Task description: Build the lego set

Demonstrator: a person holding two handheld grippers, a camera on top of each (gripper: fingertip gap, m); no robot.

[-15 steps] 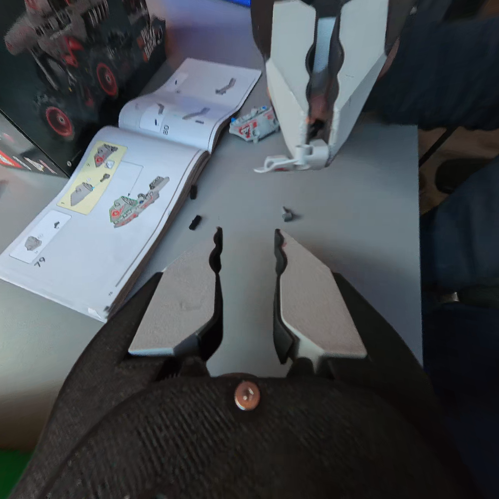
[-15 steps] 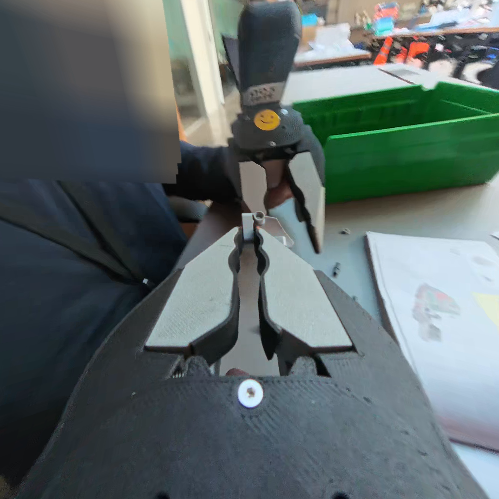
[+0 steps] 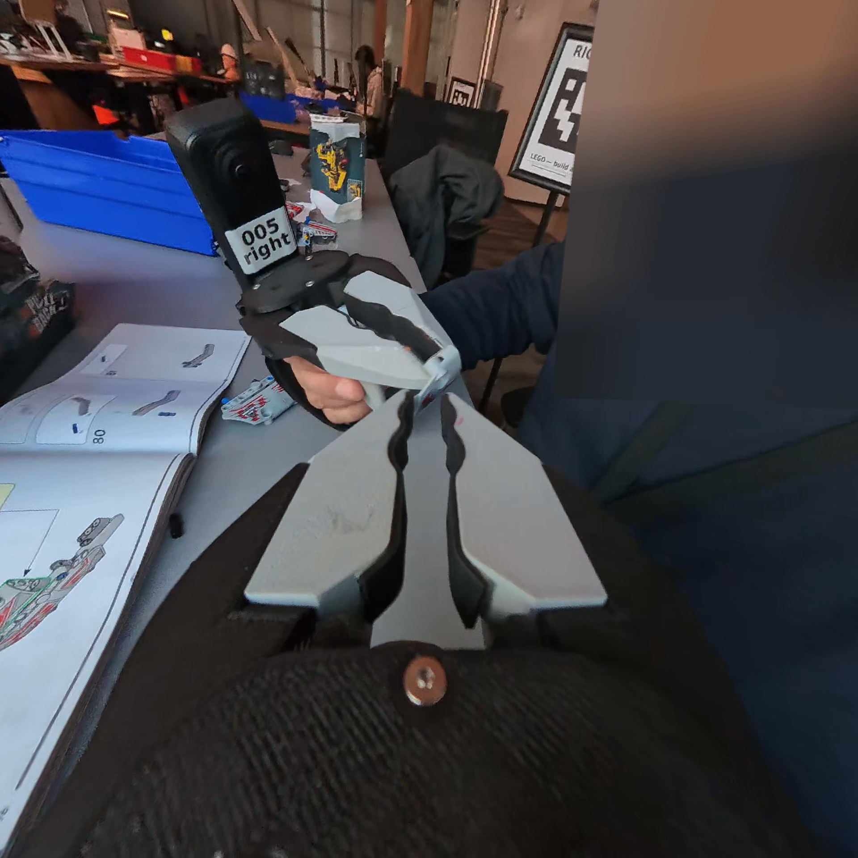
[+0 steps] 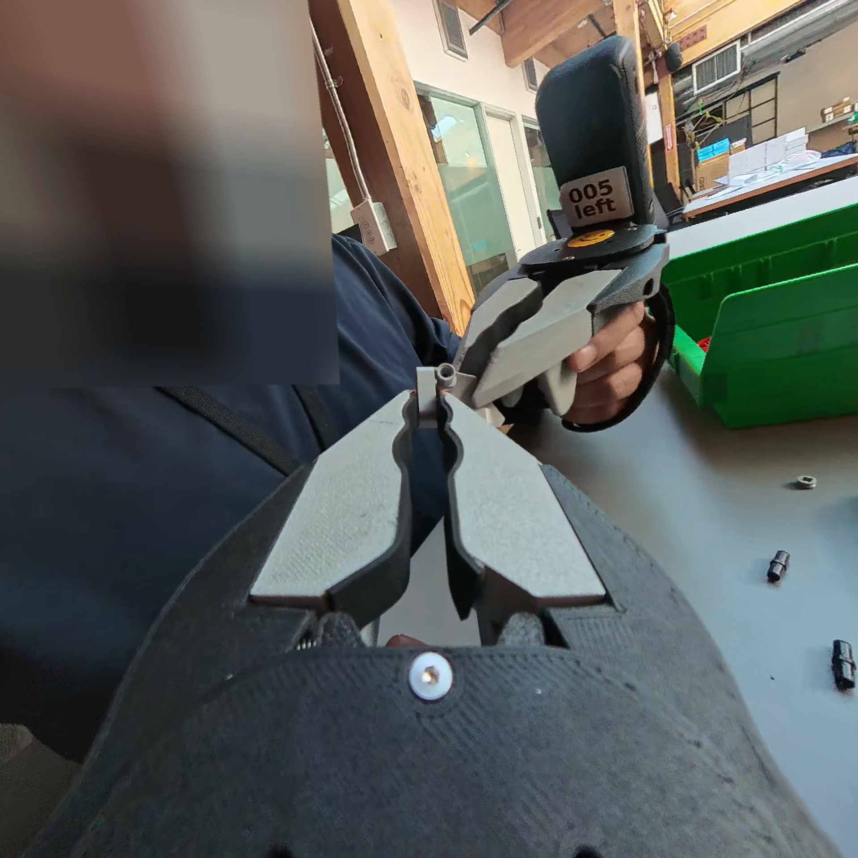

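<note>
A small light grey lego piece (image 4: 427, 387) with a round pin hole at its top is held up in the air in front of the person, off the grey table (image 4: 650, 510). My right gripper (image 4: 429, 403) is shut on its block end. My left gripper (image 3: 426, 400) has its jaws narrowed around the piece's thin, red-marked panel end (image 3: 429, 393). From the right wrist view the left gripper (image 4: 464, 378) meets the piece from the right. From the left wrist view the right gripper (image 3: 441, 367) comes in from the upper left.
An open instruction booklet (image 3: 116, 418) lies at the left, with a grey-and-red lego subassembly (image 3: 255, 406) beside it. Black pins (image 4: 777, 564) and a grey bush (image 4: 802, 481) lie loose on the table. A green bin (image 4: 766, 334) and a blue bin (image 3: 102, 185) stand farther back.
Both grippers have risen from the table and tilted up. My left gripper was open and empty; its jaws have now narrowed around the piece that the right gripper holds.
</note>
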